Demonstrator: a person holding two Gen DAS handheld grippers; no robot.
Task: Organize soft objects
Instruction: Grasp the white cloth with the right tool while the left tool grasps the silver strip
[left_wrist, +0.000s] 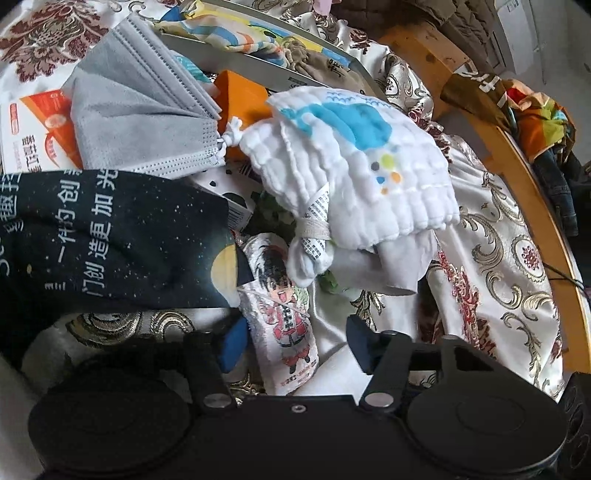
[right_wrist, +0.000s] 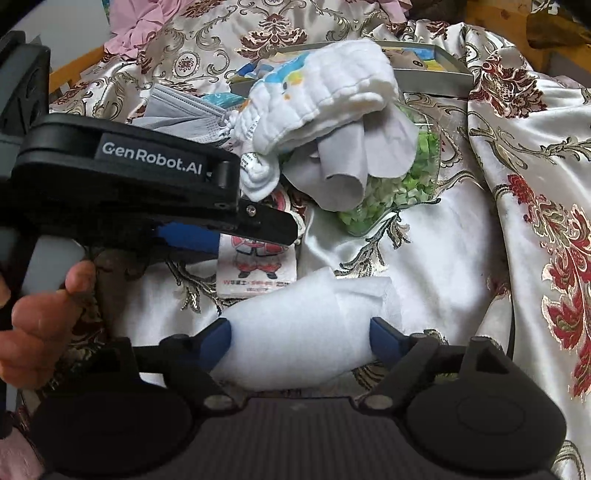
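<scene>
1. Grasping was the step in hand: both tools sat low over the brocade cloth (right_wrist: 461, 236), each bracketing its own soft item.
2. The right gripper (right_wrist: 300, 338) had its blue pads against both sides of a white foam-like wad (right_wrist: 295, 325), so it read as holding that wad at a fairly wide span.
3. The left gripper (left_wrist: 295, 345) stood part-way closed around a cartoon-printed cloth (left_wrist: 284, 325); the left pad touched it, but a gap showed at the right pad, so no firm grip was visible yet.
4. The white whale-print towel (left_wrist: 354, 162), grey face mask (left_wrist: 136, 118) and black printed fabric (left_wrist: 110, 240) lay heaped just beyond, the towel draped over a clear bag of green pieces (right_wrist: 399, 177).
5. A shallow grey tray (right_wrist: 436, 79), already holding some cloths, sat behind the heap.
6. Judged from this, the next move called for the left jaws to finish pinching, then both items lifted clear without dragging the towel.
</scene>
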